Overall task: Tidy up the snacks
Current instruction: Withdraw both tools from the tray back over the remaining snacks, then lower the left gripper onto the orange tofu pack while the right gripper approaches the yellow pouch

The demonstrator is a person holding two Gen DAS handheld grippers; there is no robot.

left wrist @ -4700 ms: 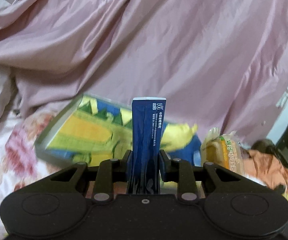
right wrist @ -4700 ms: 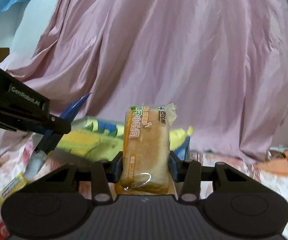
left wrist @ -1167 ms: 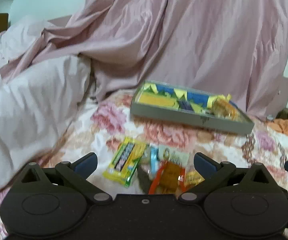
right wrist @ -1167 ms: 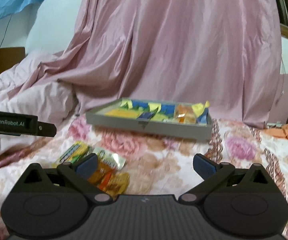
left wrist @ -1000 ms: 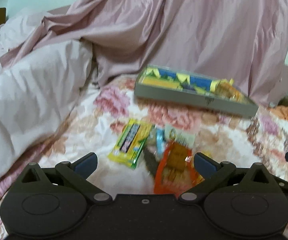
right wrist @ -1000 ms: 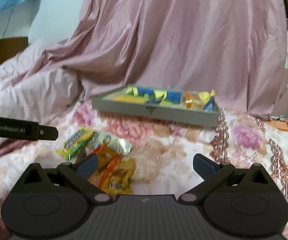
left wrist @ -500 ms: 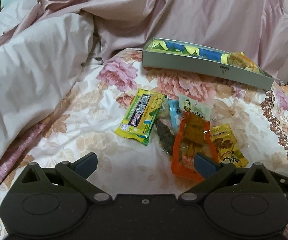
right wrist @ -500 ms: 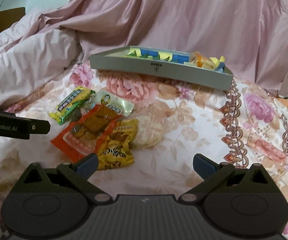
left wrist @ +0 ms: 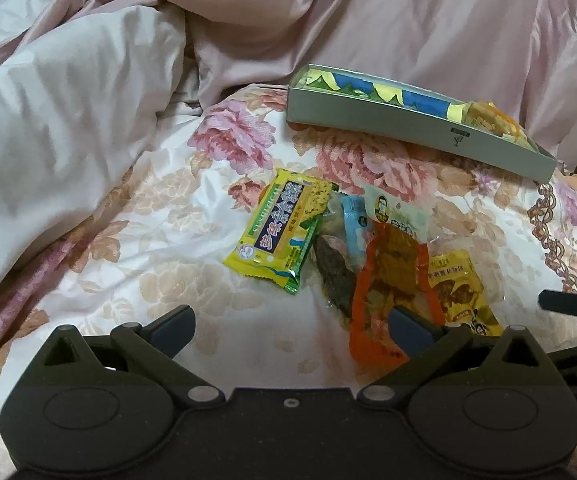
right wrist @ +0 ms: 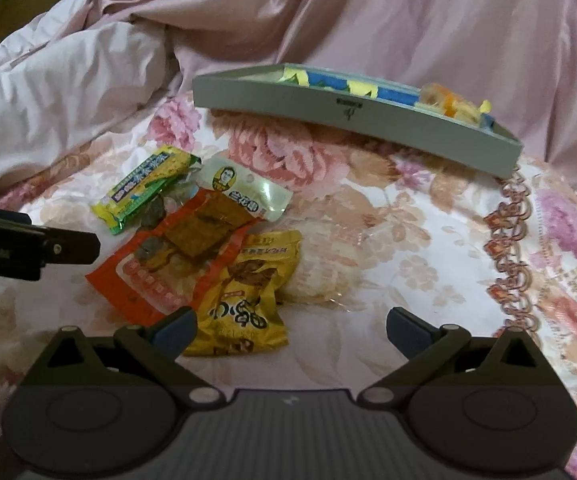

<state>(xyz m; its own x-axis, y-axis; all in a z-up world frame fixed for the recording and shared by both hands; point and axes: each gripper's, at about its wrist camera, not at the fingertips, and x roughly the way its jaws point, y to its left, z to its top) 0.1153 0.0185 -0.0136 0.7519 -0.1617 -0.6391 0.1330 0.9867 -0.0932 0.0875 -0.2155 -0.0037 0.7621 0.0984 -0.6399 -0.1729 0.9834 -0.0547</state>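
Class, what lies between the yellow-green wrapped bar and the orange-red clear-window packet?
In the left wrist view, a dark brown snack and small blue packet lie between bar and packet.

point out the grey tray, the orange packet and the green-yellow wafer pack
grey tray [right wrist: 352, 120], right wrist view, on its front wall
orange packet [right wrist: 160, 268], right wrist view, on its middle
green-yellow wafer pack [left wrist: 278, 230], left wrist view, on its printed face

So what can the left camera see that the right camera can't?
Only the left camera shows the small blue packet between the yellow-green bar and the orange packet. Only the right camera clearly shows the pale round snack beside the yellow packet, and the brown wooden edge far left. Both show the gray tray and open grippers: left, right.
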